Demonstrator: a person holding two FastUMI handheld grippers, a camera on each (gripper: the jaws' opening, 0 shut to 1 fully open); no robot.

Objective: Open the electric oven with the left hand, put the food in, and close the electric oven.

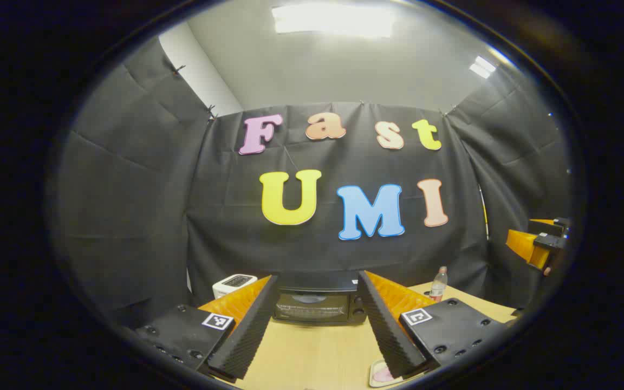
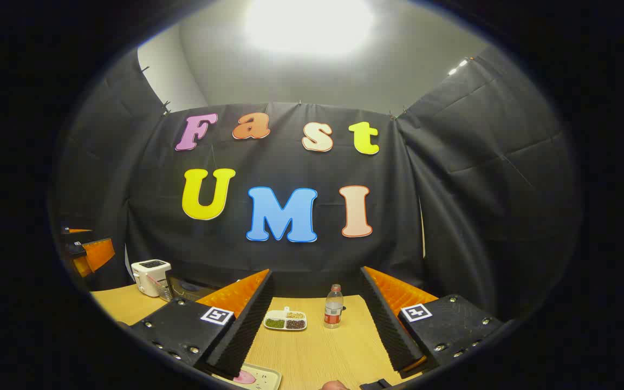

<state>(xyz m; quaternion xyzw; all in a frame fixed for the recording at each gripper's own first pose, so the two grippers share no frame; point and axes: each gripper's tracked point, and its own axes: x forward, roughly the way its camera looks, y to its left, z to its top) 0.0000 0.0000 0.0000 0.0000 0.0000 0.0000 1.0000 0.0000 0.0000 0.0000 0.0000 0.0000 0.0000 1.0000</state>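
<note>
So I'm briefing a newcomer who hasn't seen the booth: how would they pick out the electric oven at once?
Start at the wooden table in front of the black cloth wall. At its far edge, against the cloth, sits the electric oven, a low black box whose glass door is closed. A white toaster stands on one side and a water bottle on the other; the oven is the only black, windowed appliance.

My left gripper view looks low across the table (image 1: 312, 346) at the oven (image 1: 317, 306), centre bottom, fairly near. My right gripper view faces the bottle (image 2: 333, 307); both share table, bottle and oven.
</note>
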